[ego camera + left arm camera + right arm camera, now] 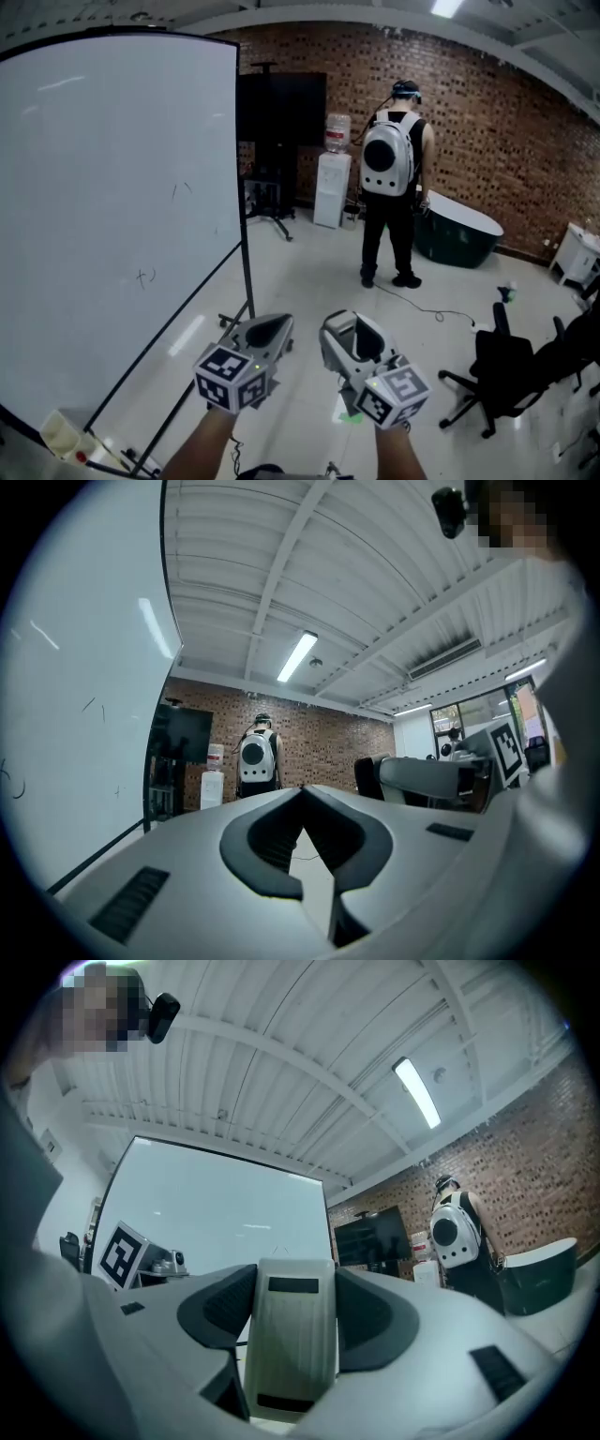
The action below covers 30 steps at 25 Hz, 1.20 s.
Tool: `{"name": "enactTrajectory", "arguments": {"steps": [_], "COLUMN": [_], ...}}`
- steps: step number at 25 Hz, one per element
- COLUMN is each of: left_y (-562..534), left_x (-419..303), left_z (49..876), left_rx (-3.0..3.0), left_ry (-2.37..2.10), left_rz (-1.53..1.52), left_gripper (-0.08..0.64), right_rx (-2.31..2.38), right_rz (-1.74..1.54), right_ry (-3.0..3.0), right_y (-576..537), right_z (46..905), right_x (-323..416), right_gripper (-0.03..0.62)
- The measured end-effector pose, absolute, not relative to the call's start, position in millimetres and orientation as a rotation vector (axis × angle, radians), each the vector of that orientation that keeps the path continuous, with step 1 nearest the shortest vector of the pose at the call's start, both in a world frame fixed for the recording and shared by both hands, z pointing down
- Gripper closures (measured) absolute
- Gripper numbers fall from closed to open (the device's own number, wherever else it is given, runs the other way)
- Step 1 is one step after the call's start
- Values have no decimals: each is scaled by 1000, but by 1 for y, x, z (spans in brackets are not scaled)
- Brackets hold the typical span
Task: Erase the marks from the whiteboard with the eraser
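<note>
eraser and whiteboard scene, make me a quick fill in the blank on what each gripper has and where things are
1. The right gripper is shut on the ____.
2. The left gripper, its fingers together, holds ____.
3. In the head view, faint marks show on the whiteboard, which stands at the ____ side of the picture.
4. The person near the brick wall wears a white ____.

Missing words: eraser; nothing; left; backpack
</note>
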<state>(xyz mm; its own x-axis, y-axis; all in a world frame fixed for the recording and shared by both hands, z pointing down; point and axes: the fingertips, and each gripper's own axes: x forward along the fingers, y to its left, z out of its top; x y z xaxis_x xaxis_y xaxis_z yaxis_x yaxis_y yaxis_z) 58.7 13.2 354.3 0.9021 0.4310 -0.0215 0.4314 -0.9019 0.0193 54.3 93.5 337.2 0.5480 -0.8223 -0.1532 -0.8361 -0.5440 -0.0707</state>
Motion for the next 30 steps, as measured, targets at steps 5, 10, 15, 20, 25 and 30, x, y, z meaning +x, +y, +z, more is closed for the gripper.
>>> {"name": "enactTrajectory", "arguments": {"steps": [5,10,15,20,25,30], "left_y": [-4,-45,-93,-143,-187,-233], "left_x": [124,196,260,306,335,366], "left_z": [358,364,359,341,335,330], "left_rx": [3043,3055,3050,3072,3098,3125], "left_ry": [646,596,518,421,307,66], "left_rz": [-34,-57,-63,-106,-105,-125], "left_gripper": [568,568,568,568,568,568], "right_rx": [-2627,-2609,-2584,-2529,-2454,-2276], "right_rz": [164,182,181,232,240,256], "right_ry": [1456,1519,1565,1625,1722,1907], "right_y": [77,32,-15,-62,-109,-159], "right_z": [338,340,333,318,311,307], "right_x": [118,188,258,313,348,388], "right_gripper": [327,327,327,327,327,327]}}
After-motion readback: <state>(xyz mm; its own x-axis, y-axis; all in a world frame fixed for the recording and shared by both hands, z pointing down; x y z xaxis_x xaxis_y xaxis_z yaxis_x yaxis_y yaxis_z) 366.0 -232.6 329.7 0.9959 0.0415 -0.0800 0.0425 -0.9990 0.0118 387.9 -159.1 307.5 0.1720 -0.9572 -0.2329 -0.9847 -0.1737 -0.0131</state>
